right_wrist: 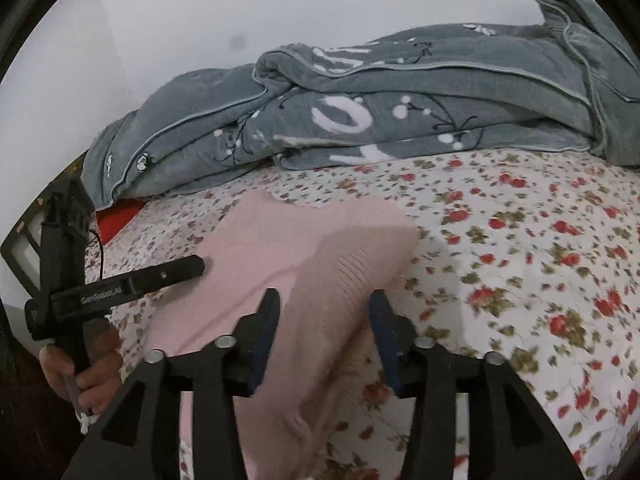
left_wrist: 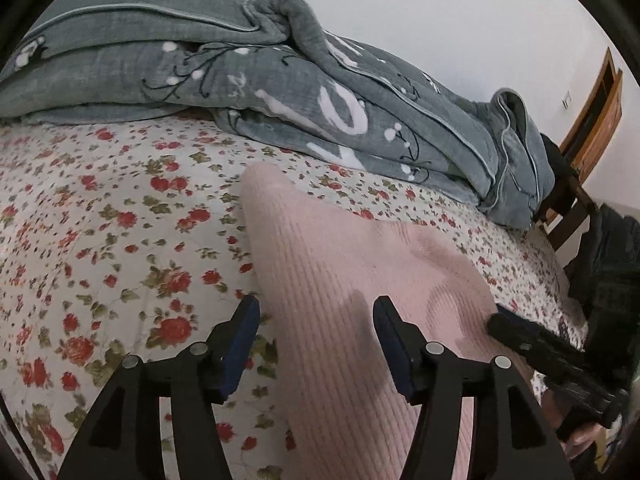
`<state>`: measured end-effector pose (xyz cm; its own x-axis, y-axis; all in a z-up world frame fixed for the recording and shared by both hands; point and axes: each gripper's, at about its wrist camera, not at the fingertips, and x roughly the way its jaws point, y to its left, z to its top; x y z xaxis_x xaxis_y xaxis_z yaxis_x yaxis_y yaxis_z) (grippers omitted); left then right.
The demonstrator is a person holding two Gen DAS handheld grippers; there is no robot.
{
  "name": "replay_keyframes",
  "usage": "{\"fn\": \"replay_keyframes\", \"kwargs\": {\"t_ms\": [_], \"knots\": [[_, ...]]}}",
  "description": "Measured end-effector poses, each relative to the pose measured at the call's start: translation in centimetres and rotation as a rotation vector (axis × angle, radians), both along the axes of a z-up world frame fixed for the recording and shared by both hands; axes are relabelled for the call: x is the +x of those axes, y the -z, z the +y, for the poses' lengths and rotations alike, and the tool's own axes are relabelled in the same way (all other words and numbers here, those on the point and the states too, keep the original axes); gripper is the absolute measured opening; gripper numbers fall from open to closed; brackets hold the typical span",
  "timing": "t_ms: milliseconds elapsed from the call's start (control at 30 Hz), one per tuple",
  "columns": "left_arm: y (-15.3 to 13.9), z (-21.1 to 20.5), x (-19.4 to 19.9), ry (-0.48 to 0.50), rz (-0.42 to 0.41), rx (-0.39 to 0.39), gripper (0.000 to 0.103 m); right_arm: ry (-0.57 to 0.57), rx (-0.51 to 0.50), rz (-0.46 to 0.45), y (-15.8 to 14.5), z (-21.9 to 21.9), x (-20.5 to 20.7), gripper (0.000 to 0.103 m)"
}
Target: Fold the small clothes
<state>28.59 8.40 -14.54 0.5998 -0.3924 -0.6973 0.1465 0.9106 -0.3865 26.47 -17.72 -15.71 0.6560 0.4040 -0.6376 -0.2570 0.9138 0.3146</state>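
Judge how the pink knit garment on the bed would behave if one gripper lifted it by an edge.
The pink garment is thin ribbed knit, already creased, so it would likely droop limply. It looks light. Its texture against the flowered sheet probably makes it bunch rather than slide when pushed.

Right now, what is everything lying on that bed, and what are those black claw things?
Pink knitted garment: one, pale pink, ribbed, lying on the bed between and under both grippers.
Bedsheet: one, white with red flowers and green leaves, covering the bed.
Quilt: one, grey with white and black print, bunched along the far side by the wall.
Red item: one, red, partly hidden under the quilt's edge; cannot tell what it is.
Wooden furniture: brown, beyond the bed's far corner.
Wall: white, behind the bed.
Left gripper: one, black with blue pads, jaws apart over the garment's edge.
Right gripper: one, same kind, jaws apart astride a fold of the garment.
Hand: one, holding the left gripper's handle.
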Motion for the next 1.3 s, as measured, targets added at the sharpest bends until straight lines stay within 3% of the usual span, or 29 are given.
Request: {"fn": "replay_keyframes", "kwargs": {"t_ms": [33, 67, 167, 300, 467, 600, 733, 833, 933, 1033, 1100, 1167, 1300], "knots": [[-0.1, 0.3, -0.2, -0.003, 0.001, -0.004, 0.057, 0.009, -0.001, 0.020, 0.3, 0.3, 0.5, 0.043], [-0.2, 0.5, -0.4, -0.005, 0.002, -0.003, 0.057, 0.024, -0.012, 0.046, 0.9, 0.5, 1.1, 0.021], [-0.5, 1.3, -1.5, -0.012, -0.005, 0.016, 0.057, 0.008, -0.011, 0.008, 0.9, 0.8, 0.6, 0.014], [-0.6, 1.6, -2.2, -0.006, -0.004, 0.022, 0.059, 0.026, 0.181, -0.074, -0.2, -2.1, -1.9, 0.013], [-0.4, 0.8, -2.5, 0.007, 0.011, 0.033, 0.059, 0.071, 0.092, 0.041, 2.9, -2.0, -1.0, 0.016], [-0.4, 0.2, -4.0, 0.030, 0.009, 0.032, 0.061, 0.053, -0.003, 0.011, 0.9, -1.4, -1.8, 0.024], [0.1, -1.0, -5.9, 0.063, 0.010, 0.053, 0.063, 0.029, -0.008, -0.049, -0.3, -1.0, -4.1, 0.027], [1.0, -2.3, -7.3, 0.086, 0.019, 0.099, 0.064, -0.014, -0.054, -0.078, 0.4, 0.0, -5.9, 0.026], [1.2, -3.3, -7.9, 0.099, 0.021, 0.163, 0.064, -0.011, -0.148, -0.021, 2.4, 0.6, -5.7, 0.022], [-0.3, -3.1, -7.9, 0.096, -0.028, 0.174, 0.063, -0.021, -0.111, -0.025, 1.9, -0.2, -5.9, 0.022], [-1.5, -3.0, -6.9, 0.092, -0.059, 0.178, 0.063, -0.030, -0.089, -0.074, 0.4, -0.8, -6.2, 0.025], [-2.0, -3.0, -5.3, 0.103, -0.060, 0.170, 0.063, -0.023, -0.082, -0.124, -1.0, -1.0, -5.6, 0.030], [-2.6, -3.6, -2.0, 0.111, -0.061, 0.139, 0.063, -0.037, -0.066, -0.125, -1.8, -0.5, -2.5, 0.032]]}}
